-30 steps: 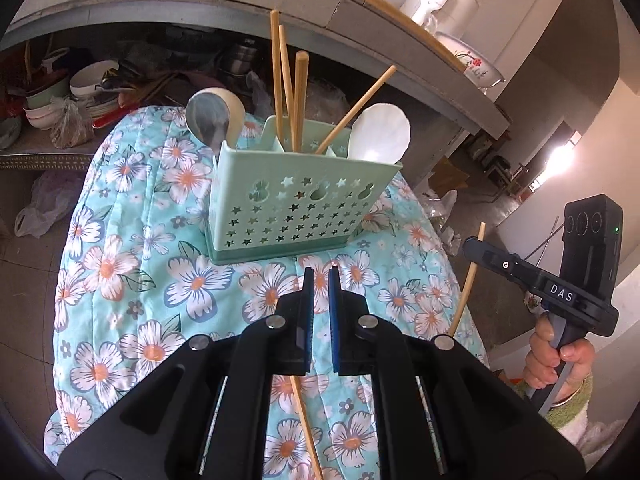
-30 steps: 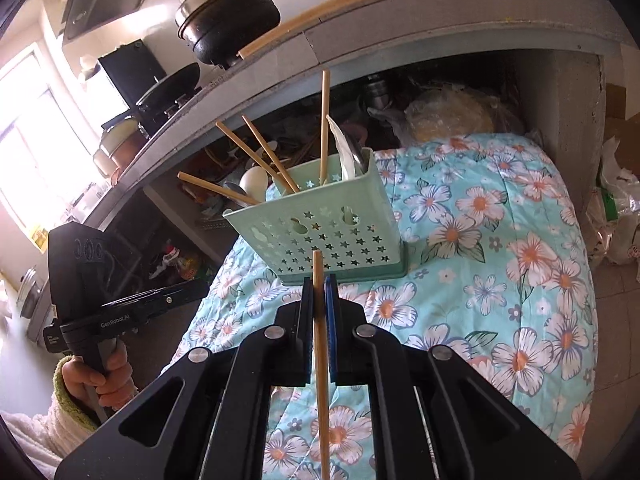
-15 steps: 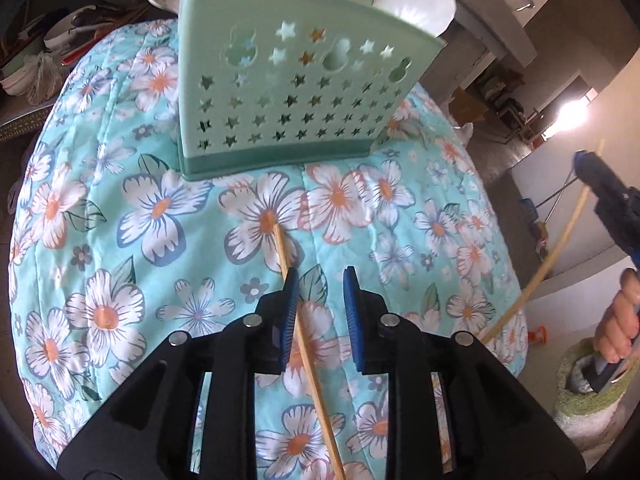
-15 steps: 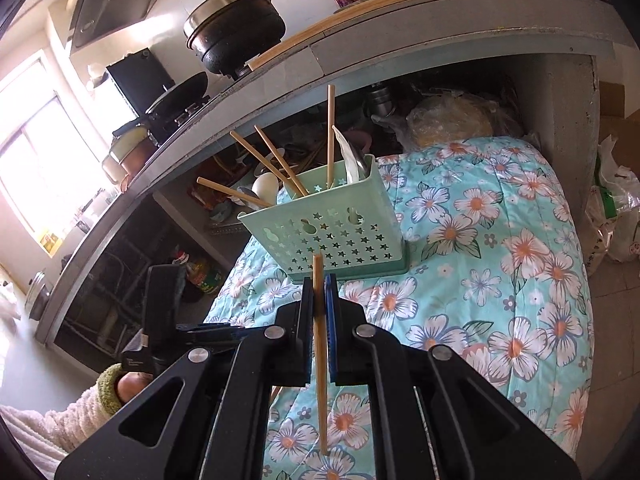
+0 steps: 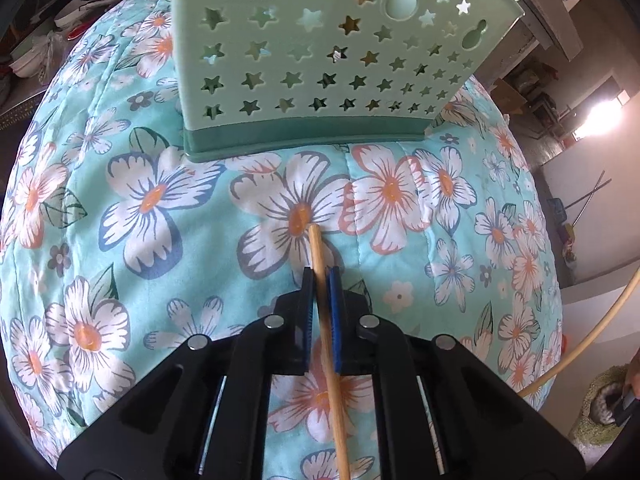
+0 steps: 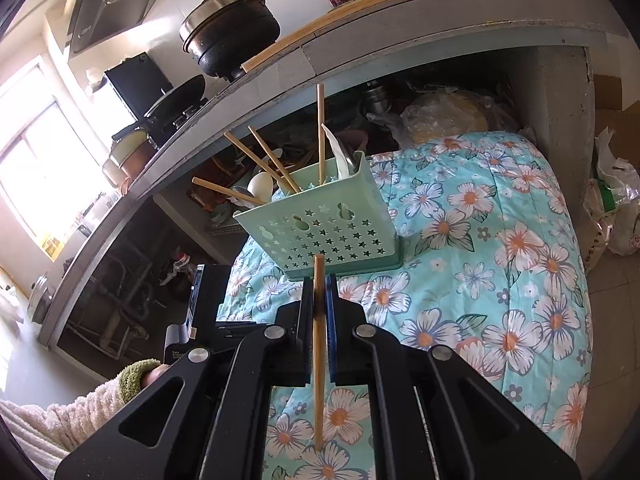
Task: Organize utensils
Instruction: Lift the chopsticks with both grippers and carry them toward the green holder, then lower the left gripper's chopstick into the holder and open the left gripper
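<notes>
A mint-green perforated utensil holder [image 5: 320, 60] stands on the floral cloth [image 5: 160, 200] just beyond my left gripper [image 5: 320, 276]. The left jaws are closing and pinch a wooden chopstick [image 5: 316, 248] that lies on the cloth, its tip sticking out towards the holder. My right gripper [image 6: 320, 284] is shut on a second chopstick [image 6: 319, 400], held above the cloth in front of the holder [image 6: 320, 236]. Several chopsticks [image 6: 260, 160] and a white spoon [image 6: 260, 186] stand in the holder. The left gripper's body [image 6: 200, 300] shows low at the cloth's left edge.
A grey counter with a black pot [image 6: 228, 36] overhangs the far side, with a cluttered shelf beneath it. Plastic bags [image 6: 616, 208] lie on the floor at the right. A fleecy sleeve [image 6: 60, 412] comes in at lower left.
My left gripper dropped towards the cloth, opened around the lying chopstick, then closed on it. The right gripper stayed put with its chopstick.
</notes>
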Demonstrator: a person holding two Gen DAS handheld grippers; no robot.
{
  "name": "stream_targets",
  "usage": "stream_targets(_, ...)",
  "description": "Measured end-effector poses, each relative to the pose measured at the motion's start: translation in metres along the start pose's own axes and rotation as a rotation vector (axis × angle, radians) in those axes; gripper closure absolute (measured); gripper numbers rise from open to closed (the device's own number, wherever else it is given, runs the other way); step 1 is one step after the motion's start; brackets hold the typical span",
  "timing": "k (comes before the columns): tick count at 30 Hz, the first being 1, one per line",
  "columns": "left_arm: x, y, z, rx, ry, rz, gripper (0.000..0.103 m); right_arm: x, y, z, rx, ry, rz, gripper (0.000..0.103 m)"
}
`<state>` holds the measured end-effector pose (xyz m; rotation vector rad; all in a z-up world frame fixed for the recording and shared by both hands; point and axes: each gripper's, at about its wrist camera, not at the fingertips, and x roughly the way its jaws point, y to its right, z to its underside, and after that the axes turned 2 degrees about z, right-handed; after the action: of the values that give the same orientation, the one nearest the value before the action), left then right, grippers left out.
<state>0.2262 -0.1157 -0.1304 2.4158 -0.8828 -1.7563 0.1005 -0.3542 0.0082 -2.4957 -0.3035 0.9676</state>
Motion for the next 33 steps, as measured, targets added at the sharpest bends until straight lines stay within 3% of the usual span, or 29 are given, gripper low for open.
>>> stream_targets(7, -0.061, -0.001, -0.005, -0.010, 0.134, 0.041, 0.098, -0.003, 0.002, -0.001, 0.008, 0.004, -0.014, 0.097)
stream_targets(19, -0.237, 0.025, -0.044, 0.056, 0.602, 0.176, 0.098, -0.023, -0.005, -0.013, 0.006, 0.072, -0.067, 0.097)
stream_targets(26, -0.285, 0.029, -0.077, -0.003, 0.881, 0.246, 0.098, -0.028, -0.007, -0.014, 0.009, 0.074, -0.070, 0.097)
stream_targets(30, -0.284, 0.023, -0.096, -0.039, 1.009, 0.240, 0.098, -0.027, -0.004, -0.014, 0.019, 0.067, -0.068, 0.097)
stream_targets(33, -0.275, 0.019, -0.113, -0.077, 1.057, 0.242, 0.098, -0.026, -0.001, -0.014, 0.022, 0.064, -0.062, 0.097)
